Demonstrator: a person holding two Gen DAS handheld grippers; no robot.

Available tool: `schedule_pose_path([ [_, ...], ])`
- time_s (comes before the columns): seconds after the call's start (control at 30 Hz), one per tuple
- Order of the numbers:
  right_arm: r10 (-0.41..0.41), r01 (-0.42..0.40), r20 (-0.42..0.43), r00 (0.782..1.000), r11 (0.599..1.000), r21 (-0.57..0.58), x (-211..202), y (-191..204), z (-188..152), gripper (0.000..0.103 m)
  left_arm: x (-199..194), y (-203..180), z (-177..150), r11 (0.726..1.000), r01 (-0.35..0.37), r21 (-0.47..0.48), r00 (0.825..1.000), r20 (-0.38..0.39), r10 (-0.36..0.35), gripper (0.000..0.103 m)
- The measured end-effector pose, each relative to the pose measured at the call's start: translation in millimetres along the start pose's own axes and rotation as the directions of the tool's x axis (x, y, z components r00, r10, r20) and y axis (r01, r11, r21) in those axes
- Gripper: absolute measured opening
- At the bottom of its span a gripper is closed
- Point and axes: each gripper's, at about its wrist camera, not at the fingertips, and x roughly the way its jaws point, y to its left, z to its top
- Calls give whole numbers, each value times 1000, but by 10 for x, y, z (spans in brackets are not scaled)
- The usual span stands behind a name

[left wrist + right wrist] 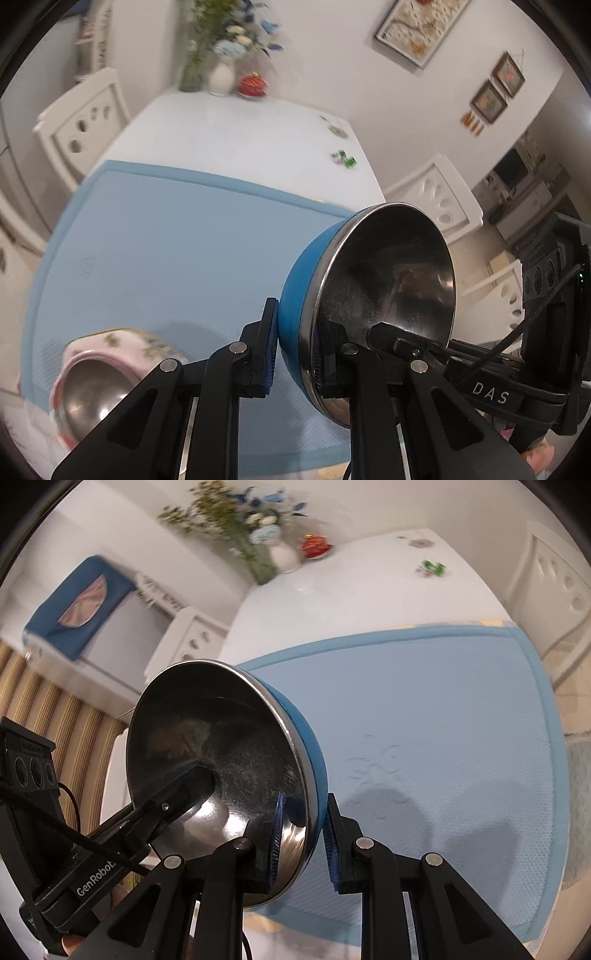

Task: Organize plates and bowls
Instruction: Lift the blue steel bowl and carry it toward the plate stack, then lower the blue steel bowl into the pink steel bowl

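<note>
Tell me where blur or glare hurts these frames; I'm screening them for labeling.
Left wrist view: the flowers and green candies at the far table end are smeared, while the blue bowl stays sharp. Right wrist view: the same background blur, plus bright glare on the bowl's steel inside. Both views bend at the edges.

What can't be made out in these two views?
- Left wrist: pink bowl partly hidden by left gripper, cut by edge.
- Right wrist: blue bowl hides the mat behind it.
- Both: flowers blurred; green bits too small.
</note>
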Motion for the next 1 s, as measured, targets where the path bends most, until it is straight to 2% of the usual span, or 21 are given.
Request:
schedule_pose_path([
  [0.2,-1,-1,-41,999,998,-56,134,564,-116,22,-475,439,-157,994,-10,-108,998,65,17,14],
  [0.43,18,-27,-76,997,992,-125,400,1184,-322,22,-810,1070,-368,976,-16,-218,996,82,35,14],
  [0.6,1,-17,-112,994,989,-144,624,1430,-423,22,-881,1341,-494,973,-32,-229,996,72,49,14],
  [0.77,-37,17,-155,987,991,-133,868,1526,-527,22,-808,1561,-628,977,-44,-209,999,20,50,14],
  [1.0,-126,97,-239,963,987,-128,1198,1529,-715,22,-639,1744,-847,983,-49,-179,998,-58,39,14],
])
